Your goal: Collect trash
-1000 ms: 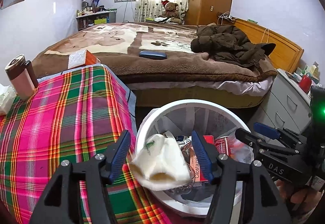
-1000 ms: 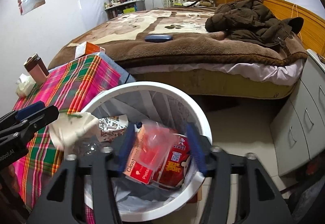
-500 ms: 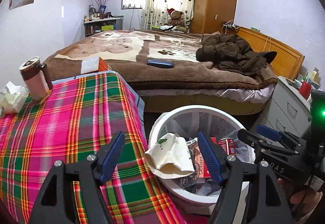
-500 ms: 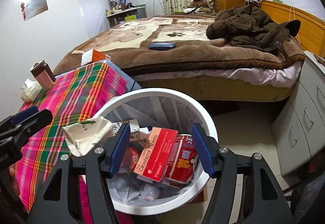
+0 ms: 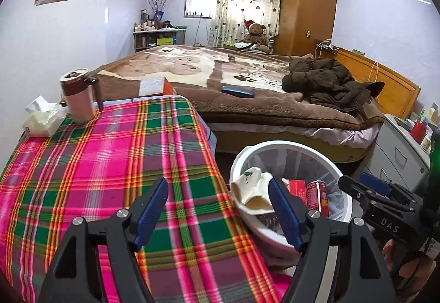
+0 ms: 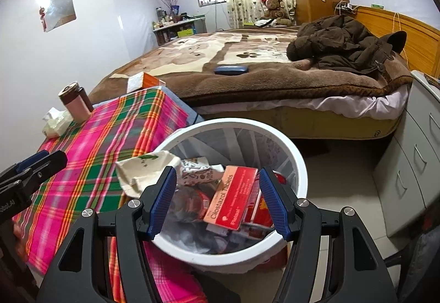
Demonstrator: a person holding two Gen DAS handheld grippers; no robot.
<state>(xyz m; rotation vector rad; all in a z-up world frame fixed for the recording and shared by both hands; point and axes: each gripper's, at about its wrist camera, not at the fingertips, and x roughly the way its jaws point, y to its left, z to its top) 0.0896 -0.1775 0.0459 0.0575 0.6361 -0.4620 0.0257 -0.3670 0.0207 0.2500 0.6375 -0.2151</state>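
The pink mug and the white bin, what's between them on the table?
Only bare plaid tablecloth lies between the pink mug and the white bin. The left wrist view shows that stretch best.

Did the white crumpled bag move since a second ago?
Yes. The white crumpled bag left the left gripper, whose jaws have just been opening, and now lies on the bin rim.

Daylight came through the window (image 5: 198, 2) and curtain (image 5: 244, 4), which blew out nearly white in my left view. The walls looked evenly lit, faintly violet. A mirror (image 6: 56, 10) on the wall threw a bright glare spot in the right view. Both pictures bowed strongly, with black corners. The tablecloth (image 5: 96, 165) close to the lens was soft and smeared; the bed (image 5: 247, 83) stayed sharp. Shadows were faint.
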